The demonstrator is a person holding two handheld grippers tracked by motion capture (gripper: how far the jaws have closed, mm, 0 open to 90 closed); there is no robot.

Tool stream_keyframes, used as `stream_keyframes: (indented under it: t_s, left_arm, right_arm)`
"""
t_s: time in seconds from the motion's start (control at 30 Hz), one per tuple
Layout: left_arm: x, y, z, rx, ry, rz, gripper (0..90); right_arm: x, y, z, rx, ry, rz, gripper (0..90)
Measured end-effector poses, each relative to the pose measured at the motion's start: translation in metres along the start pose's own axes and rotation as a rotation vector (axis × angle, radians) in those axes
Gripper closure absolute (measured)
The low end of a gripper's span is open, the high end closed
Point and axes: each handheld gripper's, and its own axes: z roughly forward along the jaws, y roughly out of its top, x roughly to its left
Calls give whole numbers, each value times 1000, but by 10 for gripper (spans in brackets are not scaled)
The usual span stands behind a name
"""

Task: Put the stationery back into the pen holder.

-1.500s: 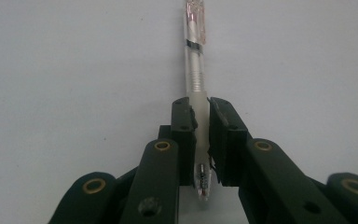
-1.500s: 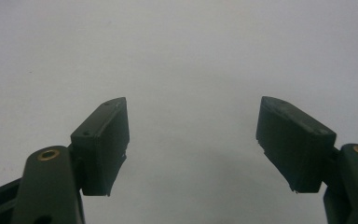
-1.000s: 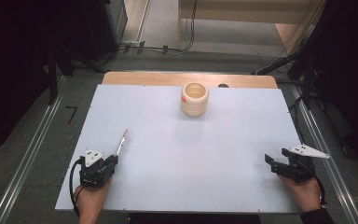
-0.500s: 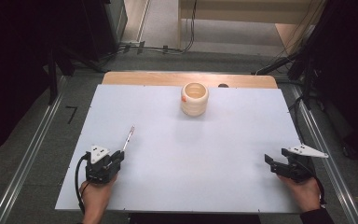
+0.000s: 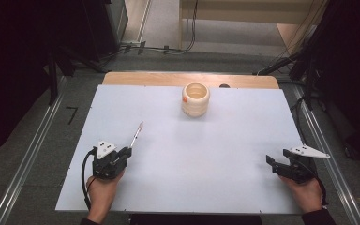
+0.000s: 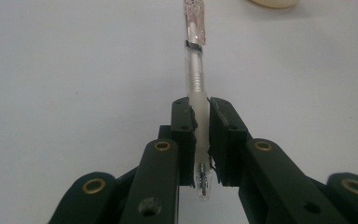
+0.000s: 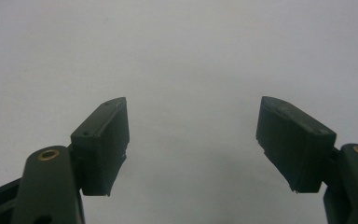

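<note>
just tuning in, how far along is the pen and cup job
Done: the left gripper is shut on the clear pen, which points toward the cup. In hand: the pen is held near the table's front left, well short of the wooden cup. Left: probably carrying it to the cup and dropping it in. The right gripper rests open, holding nothing.

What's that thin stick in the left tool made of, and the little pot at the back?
The pen looks like clear, glossy plastic: the inside shows through its barrel. The pot seems pale wood or bamboo with a matte finish and faint horizontal bands, though ceramic can't be ruled out.
</note>
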Motion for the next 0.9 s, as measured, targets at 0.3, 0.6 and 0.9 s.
stream_keyframes:
  t_s: [0.3,0.6,0.9]
  left_arm:
    - [-11,8,8,3,-22,32,815]
    - [-14,12,12,3,-38,33,815]
    - [-19,19,18,1,-56,45,815]
  right_arm:
    - [0,0,0,0,1,0,244]
    - [0,0,1,3,5,0,244]
    - [0,0,2,8,1,1,244]
